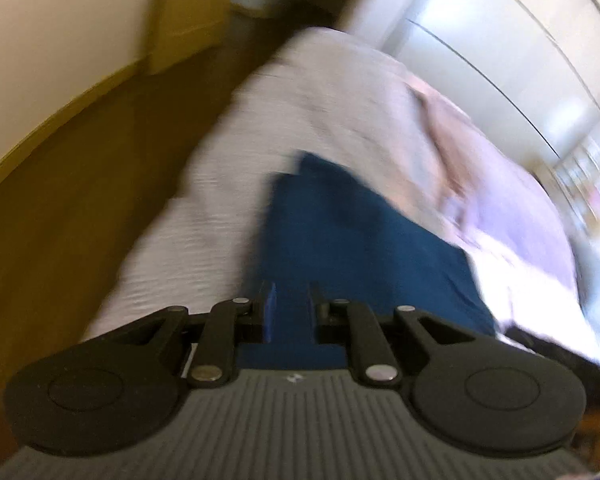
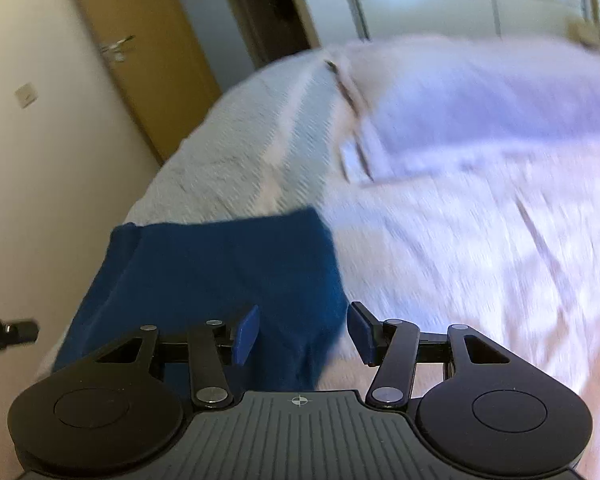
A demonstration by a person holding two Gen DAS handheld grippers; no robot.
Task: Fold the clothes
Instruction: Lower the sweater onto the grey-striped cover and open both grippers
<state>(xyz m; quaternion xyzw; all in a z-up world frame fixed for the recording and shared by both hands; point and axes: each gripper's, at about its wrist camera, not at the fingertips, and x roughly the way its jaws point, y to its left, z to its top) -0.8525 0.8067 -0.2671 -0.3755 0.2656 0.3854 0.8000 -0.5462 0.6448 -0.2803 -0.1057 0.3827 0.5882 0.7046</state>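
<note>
Your left gripper [image 1: 291, 304]: fingers close together, clamped on the blue garment [image 1: 352, 232]. Your right gripper [image 2: 303, 336]: fingers apart, gripping nothing, poised over the same garment. Garment: lies at the bed's [image 2: 236, 152] near left edge. Pale pillow [image 2: 480, 100]: farther back.

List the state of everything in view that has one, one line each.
Left claw: narrowly parted, blue garment between its fingers; grip unclear.
Right claw: open, straddling the garment's edge.
Blue garment: lying fairly flat on the bed.
White bedspread: spread over the bed.
Wooden door: looks closed.
</note>
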